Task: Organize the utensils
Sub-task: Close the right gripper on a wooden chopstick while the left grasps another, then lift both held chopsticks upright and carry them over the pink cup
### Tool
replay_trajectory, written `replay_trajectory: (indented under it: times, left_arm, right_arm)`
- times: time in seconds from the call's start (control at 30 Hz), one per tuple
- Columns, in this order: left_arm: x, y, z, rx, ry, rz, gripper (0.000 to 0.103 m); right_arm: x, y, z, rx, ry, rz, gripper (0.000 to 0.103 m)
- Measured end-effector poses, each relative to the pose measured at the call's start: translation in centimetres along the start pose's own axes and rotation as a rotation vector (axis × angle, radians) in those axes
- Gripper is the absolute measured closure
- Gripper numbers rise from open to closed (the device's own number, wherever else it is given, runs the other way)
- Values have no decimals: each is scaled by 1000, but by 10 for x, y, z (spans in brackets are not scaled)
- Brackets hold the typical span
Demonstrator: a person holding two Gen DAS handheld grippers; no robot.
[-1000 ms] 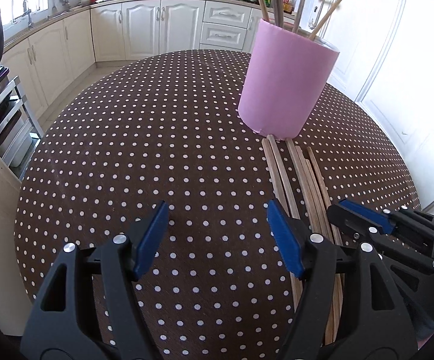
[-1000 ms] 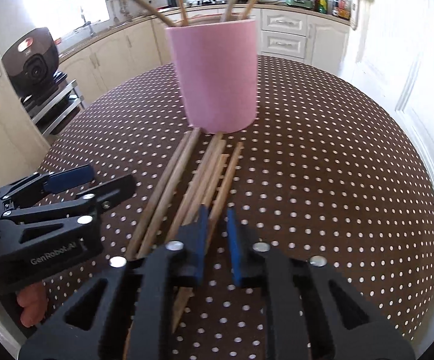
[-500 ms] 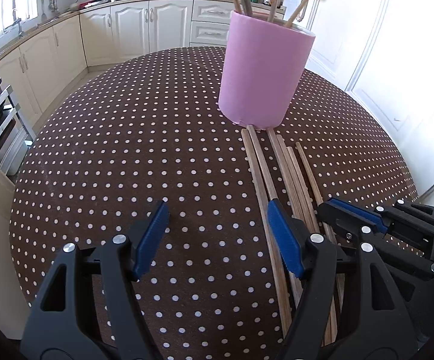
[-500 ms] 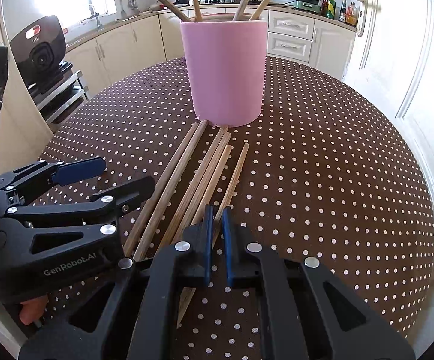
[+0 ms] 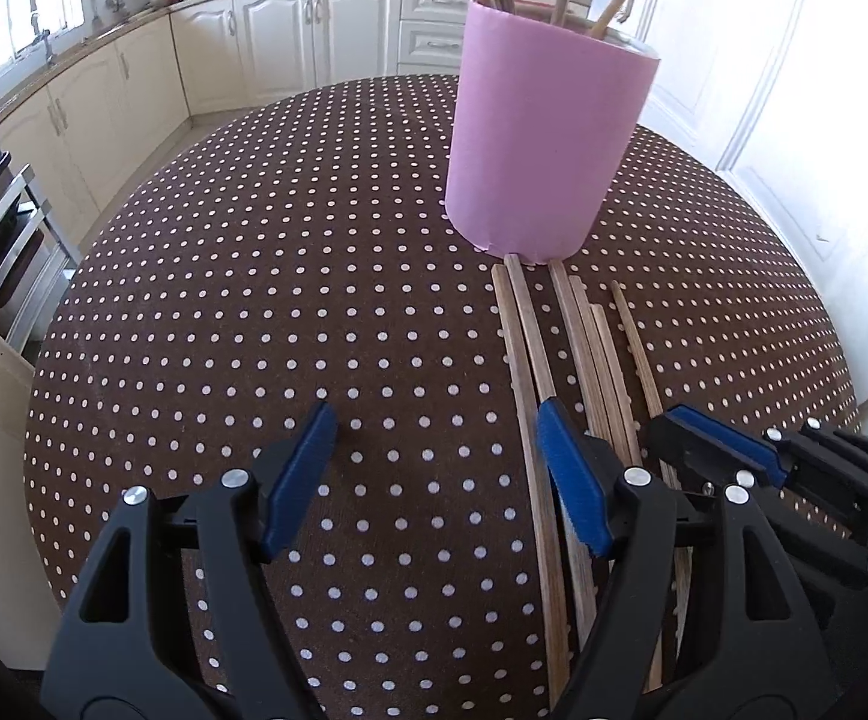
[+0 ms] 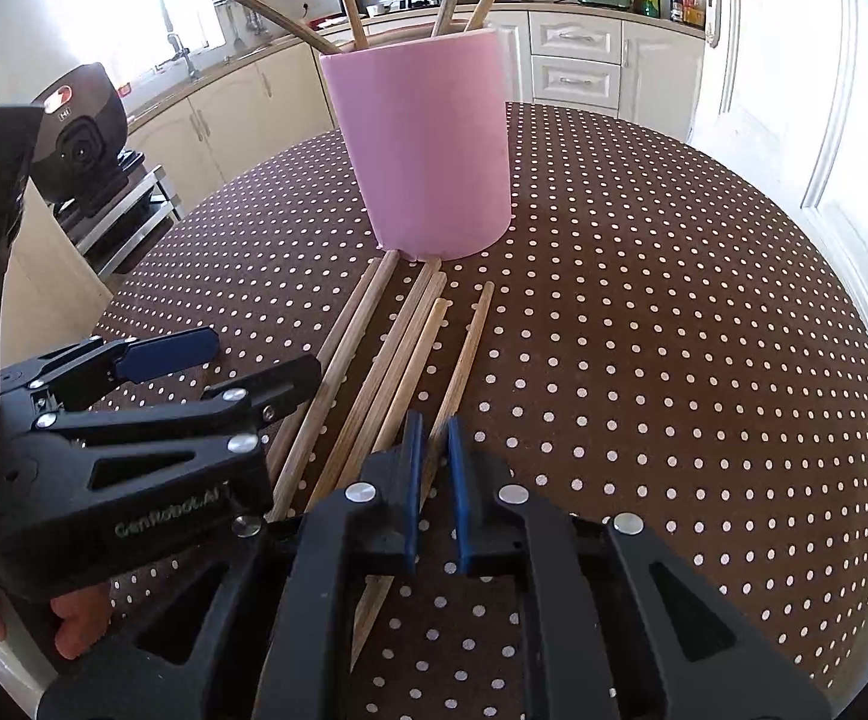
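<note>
Round table [image 5: 314, 276], brown cloth with white dots. Pink cylindrical holder [image 5: 545, 138] stands upright toward the far side, with several wooden chopsticks [image 6: 347, 0] sticking out of its top at mixed angles.

Loose chopsticks [image 5: 584, 336] — six, as far as can be counted — lie flat on the cloth in a rough row, far ends touching or just short of the holder's base, near ends running under the grippers.

Left gripper [image 5: 437, 450]: jaws wide apart, nothing between the blue pads; its right finger [image 5: 566, 468] sits over the leftmost sticks, and whether it touches them cannot be told. It hovers over bare cloth just left of the row.

Right gripper [image 6: 432, 474]: jaws nearly closed, a narrow slit left — the rightmost chopstick [image 6: 467, 348] runs into that slit and comes out below the pads, so it appears pinched.

A hand [image 6: 74, 624] holds the left gripper's body in the right wrist view. Kitchen cabinets [image 5: 290, 42] behind.
</note>
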State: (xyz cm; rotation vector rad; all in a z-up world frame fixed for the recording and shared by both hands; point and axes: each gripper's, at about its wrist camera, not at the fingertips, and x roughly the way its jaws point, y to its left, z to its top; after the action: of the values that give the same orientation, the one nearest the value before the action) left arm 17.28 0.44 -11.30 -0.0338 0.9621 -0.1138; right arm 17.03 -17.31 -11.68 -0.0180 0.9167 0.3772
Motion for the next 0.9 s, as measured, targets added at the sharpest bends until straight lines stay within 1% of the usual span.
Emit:
replay_trajectory:
  times: [0.07, 0.13, 0.2, 0.27, 0.3, 0.33, 0.37, 0.4, 0.43, 0.5, 0.6, 0.67, 0.73, 0.8, 0.9]
  left_arm:
    - [3, -3, 6, -6, 19, 18, 33]
    - [6, -8, 12, 7, 28, 27, 33]
    - [10, -14, 16, 19, 35, 53, 34]
    - [10, -18, 18, 44, 31, 48, 40]
    - [10, -20, 17, 57, 28, 42, 49]
    - [9, -22, 16, 76, 22, 32, 63]
    - [7, -23, 15, 83, 10, 21, 72]
    - [4, -22, 12, 77, 1, 21, 88]
    - [3, -21, 11, 79, -4, 29, 90]
    - [2, -18, 10, 91, -21, 12, 91]
    - [1, -14, 9, 114, -28, -20, 93]
    - [-1, -11, 8, 127, -19, -61, 96]
    - [-2, -10, 8, 166, -6, -109, 97]
    - [-1, -7, 6, 178, -5, -101, 97]
    - [0, -1, 7, 160, 6, -105, 96]
  right_arm:
    - [0, 3, 0, -19, -2, -10, 95]
    - [0, 5, 0, -30, -2, -19, 95]
    - [0, 6, 0, -44, 1, -26, 95]
    - [-2, 7, -1, -58, 3, -35, 95]
    - [-2, 6, -2, -56, 4, -35, 95]
    - [-3, 4, -2, -48, 8, -29, 95]
    - [-3, 2, -2, -45, 11, -27, 95]
    - [-4, 0, -2, -45, 12, -28, 95]
    - [-5, -1, -2, -47, 13, -34, 95]
    - [-5, -5, -3, -38, 15, -50, 94]
    - [-5, -11, -3, -18, 17, -44, 94]
    - [-4, -11, -2, -21, 17, -47, 94]
    - [-3, -10, -1, -29, 13, -52, 94]
    - [-1, -10, 1, -32, 8, -54, 94]
    - [0, -10, 2, -35, 6, -57, 95]
